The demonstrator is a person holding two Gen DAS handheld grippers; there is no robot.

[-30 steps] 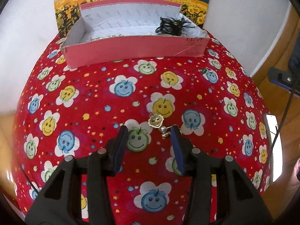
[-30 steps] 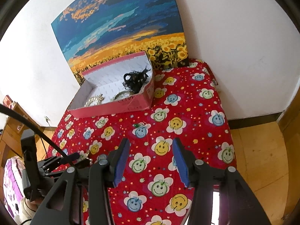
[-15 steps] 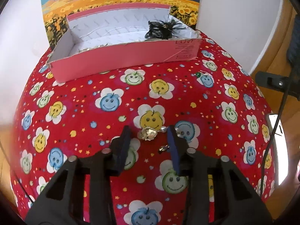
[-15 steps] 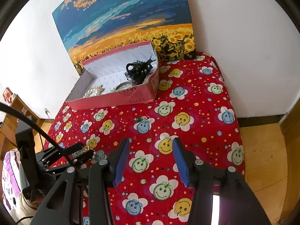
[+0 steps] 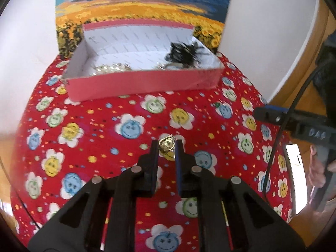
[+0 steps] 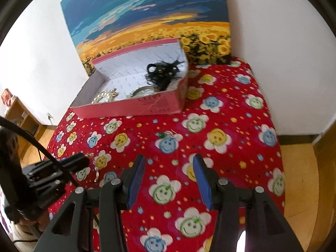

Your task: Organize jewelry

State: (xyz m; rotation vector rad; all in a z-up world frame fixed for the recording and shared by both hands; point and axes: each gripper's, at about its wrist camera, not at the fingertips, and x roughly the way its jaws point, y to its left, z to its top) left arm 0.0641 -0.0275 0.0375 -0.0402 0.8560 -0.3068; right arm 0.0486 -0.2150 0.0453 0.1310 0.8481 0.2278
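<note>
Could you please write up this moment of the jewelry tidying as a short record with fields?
surface: red tablecloth printed with smiley flowers
container: pink box, open, white inside, standing in front of a sunflower painting
in the box: pearl jewelry, a black frilly piece, a bangle
left gripper: fingers have just been closing, now clamped on a gold earring
right gripper: open, nothing between its fingers
loose on the cloth: a small green and silver piece

Faint "LUVE"-like lettering on pink box (image 6: 134, 107)
</note>
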